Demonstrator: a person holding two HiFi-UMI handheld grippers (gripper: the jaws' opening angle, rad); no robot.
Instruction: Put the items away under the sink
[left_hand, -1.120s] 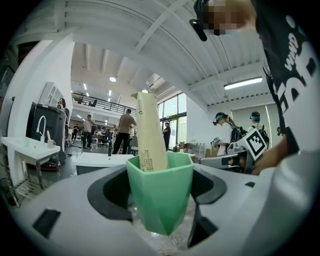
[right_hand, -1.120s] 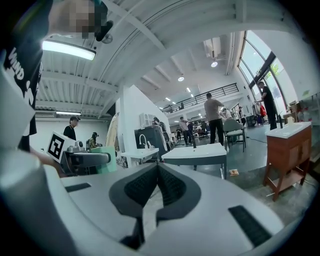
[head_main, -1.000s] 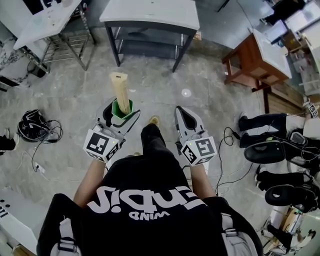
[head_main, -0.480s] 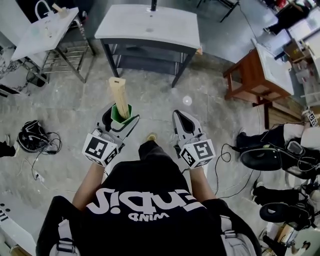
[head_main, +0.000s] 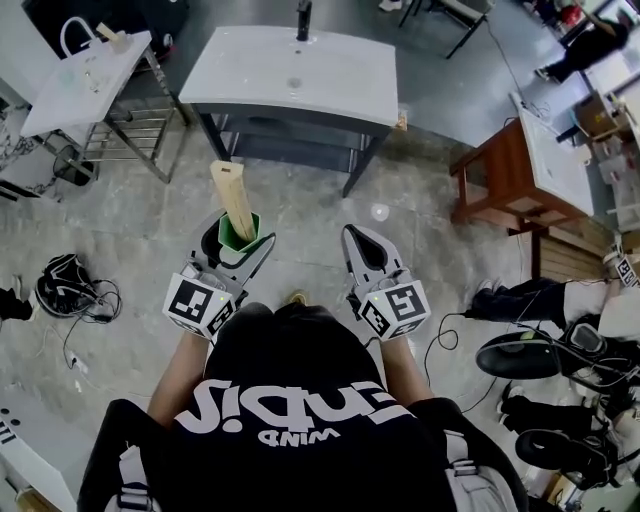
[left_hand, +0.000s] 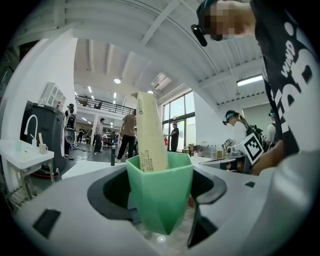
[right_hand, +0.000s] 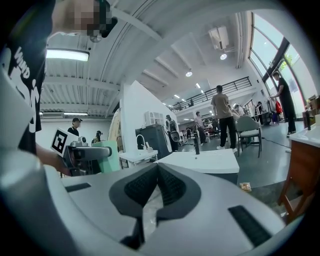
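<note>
My left gripper (head_main: 234, 238) is shut on a green cup (head_main: 240, 231) with a tall beige tube (head_main: 232, 193) standing in it. In the left gripper view the cup (left_hand: 160, 192) sits upright between the jaws and the tube (left_hand: 151, 132) leans slightly left. My right gripper (head_main: 362, 243) is level beside it, shut with nothing between its pads (right_hand: 141, 186). Ahead stands the white sink (head_main: 290, 70) on a dark stand, with a black tap (head_main: 303, 18) and an open shelf (head_main: 290, 150) beneath. Both grippers are short of it, over the floor.
A second white sink on a wire rack (head_main: 85, 65) stands at the far left. A wooden stand (head_main: 505, 170) is at the right, with office chairs (head_main: 530, 355) and cables (head_main: 65, 285) on the floor. Several people stand in the background.
Both grippers have moved forward toward the dark-framed sink, which now fills more of the head view. The cup and tube stay in the left gripper; the right one stays shut.
</note>
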